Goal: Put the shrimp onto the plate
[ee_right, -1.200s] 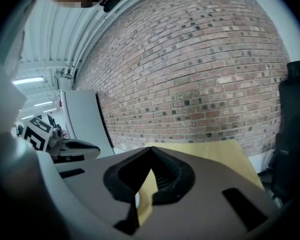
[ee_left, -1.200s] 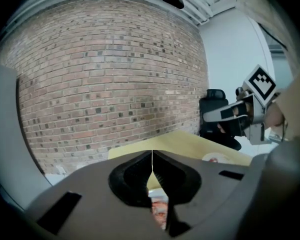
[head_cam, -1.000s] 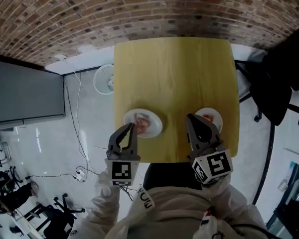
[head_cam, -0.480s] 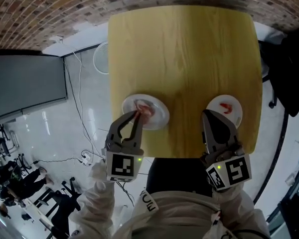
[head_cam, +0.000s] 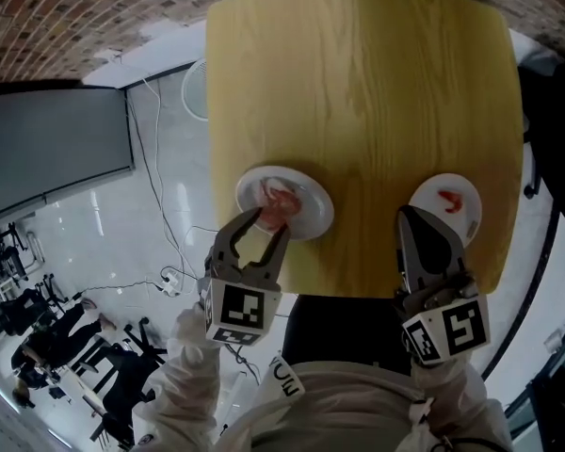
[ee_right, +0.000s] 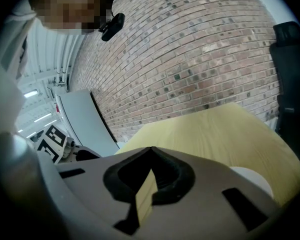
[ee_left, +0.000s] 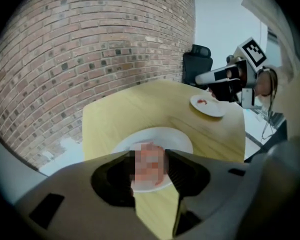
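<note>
A pale wooden table (head_cam: 358,83) carries two white plates. The left plate (head_cam: 311,196) holds a pink heap of shrimp (head_cam: 281,199). On the right plate (head_cam: 461,219) lies one red shrimp (head_cam: 449,197). My left gripper (head_cam: 269,220) hangs over the left plate's near rim; its jaws have just been opening and stand apart. In the left gripper view the shrimp (ee_left: 151,166) shows in the gap of the left gripper (ee_left: 150,159), with no pad pressing on it. My right gripper (head_cam: 405,217) is shut and empty, its tip at the right plate's near-left edge.
The table's near edge (head_cam: 358,295) runs just under both grippers. A grey panel (head_cam: 56,149) and a floor fan (head_cam: 196,90) stand to the left, a black chair (head_cam: 556,130) to the right. A brick wall (ee_right: 190,59) rises behind the table.
Both grippers have come down toward the table. The left jaws, shut before, now stand apart over the left plate. The right jaws have stayed shut.
</note>
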{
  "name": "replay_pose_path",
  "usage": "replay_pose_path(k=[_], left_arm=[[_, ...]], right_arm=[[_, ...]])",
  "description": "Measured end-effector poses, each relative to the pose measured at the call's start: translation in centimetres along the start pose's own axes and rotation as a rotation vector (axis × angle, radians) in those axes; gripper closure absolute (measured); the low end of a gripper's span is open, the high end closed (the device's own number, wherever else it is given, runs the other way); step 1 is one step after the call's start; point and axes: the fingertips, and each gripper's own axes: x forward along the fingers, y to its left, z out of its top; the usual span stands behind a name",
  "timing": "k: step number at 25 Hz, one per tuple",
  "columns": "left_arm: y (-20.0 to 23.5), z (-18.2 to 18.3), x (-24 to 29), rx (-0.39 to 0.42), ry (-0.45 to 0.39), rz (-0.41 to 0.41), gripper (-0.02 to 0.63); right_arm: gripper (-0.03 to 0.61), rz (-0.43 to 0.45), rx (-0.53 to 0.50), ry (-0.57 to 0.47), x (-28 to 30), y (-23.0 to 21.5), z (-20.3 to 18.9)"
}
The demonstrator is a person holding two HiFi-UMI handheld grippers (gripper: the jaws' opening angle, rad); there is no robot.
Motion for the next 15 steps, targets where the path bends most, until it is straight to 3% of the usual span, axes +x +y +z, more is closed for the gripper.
replay_pose_path(k=[6, 15], left_arm=[[0.1, -1.6, 0.8, 0.084, 0.102, -0.065, 0.380], [0.4, -2.3, 1.6, -0.022, 0.140, -0.118, 0.379]], right_arm=[[0.554, -0.005, 0.013, 0.017, 0.5, -0.4, -0.9], [0.555, -0.024, 0.041, 0.027, 0.2, -0.9, -2.0]])
